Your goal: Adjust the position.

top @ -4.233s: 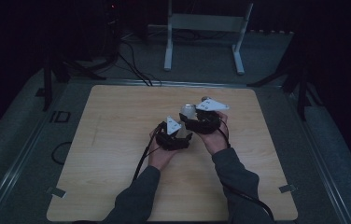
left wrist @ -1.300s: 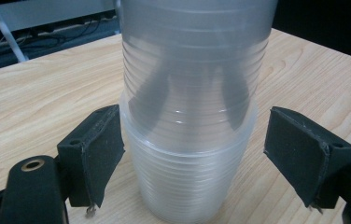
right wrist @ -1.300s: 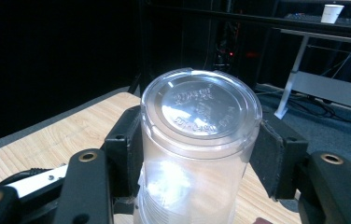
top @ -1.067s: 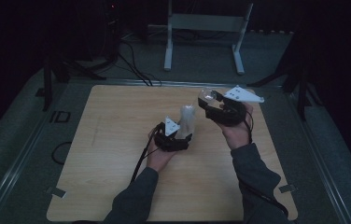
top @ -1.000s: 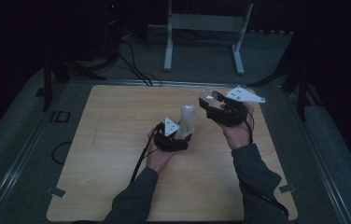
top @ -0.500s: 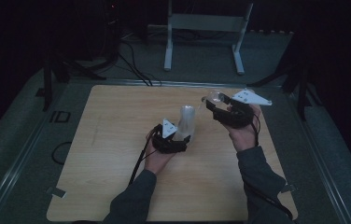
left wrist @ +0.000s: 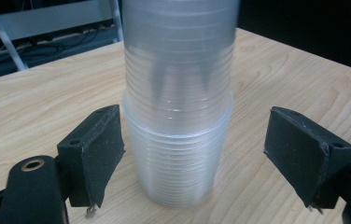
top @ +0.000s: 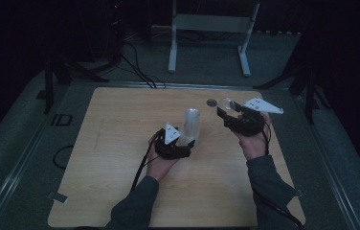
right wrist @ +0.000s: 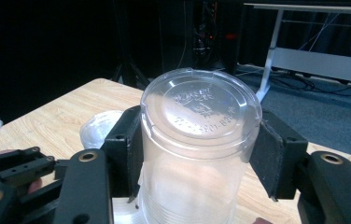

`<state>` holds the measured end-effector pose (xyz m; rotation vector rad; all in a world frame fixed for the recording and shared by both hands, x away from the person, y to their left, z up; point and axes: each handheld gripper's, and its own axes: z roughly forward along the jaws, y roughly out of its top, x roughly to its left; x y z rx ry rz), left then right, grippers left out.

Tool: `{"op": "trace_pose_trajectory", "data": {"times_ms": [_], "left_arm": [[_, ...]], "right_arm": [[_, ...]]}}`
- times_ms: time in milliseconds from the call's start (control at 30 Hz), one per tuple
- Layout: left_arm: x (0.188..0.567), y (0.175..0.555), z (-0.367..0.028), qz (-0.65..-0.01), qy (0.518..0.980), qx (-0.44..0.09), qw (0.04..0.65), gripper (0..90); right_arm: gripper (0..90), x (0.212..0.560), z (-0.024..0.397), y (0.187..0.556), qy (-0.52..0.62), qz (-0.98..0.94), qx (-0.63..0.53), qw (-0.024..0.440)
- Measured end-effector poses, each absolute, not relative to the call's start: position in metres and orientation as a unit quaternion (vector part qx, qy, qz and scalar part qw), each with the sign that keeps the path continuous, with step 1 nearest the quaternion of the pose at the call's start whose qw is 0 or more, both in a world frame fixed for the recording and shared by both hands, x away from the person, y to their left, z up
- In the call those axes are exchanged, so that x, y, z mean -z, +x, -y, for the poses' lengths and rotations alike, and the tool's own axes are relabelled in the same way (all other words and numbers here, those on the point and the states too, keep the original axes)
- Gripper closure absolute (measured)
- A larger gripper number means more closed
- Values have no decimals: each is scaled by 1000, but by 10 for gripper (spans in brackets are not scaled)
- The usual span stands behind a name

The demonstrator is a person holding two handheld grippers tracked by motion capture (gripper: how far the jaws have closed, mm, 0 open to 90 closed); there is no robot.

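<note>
Carefully lower the single clear plastic cup [right wrist: 200, 140] pinched in the right tool [top: 239, 117] base-up onto bare counter [top: 120, 143], clear of the cup stack [left wrist: 178, 102] standing between the left tool's [left wrist: 211, 158] spread jaws.

A wooden table [top: 120, 143] sits before a white metal stand [top: 207, 28] and floor cables [top: 137, 67].

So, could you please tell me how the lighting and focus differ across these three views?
High view: dim, surroundings black, wooden table lit. Left gripper view: bright, stack of clear cups blurred at its top. Right gripper view: clear cup sharp, background dark.
</note>
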<state>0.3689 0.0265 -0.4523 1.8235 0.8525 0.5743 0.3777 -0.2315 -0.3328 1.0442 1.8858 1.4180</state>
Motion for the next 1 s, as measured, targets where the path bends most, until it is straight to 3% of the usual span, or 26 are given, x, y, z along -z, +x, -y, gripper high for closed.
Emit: {"op": "trace_pose_trajectory", "data": {"times_ms": [1000], "left_arm": [[436, 349, -32, -328, 750, -240, 521, 266]], "right_arm": [[413, 359, 236, 365, 413, -699, -521, 264]]}}
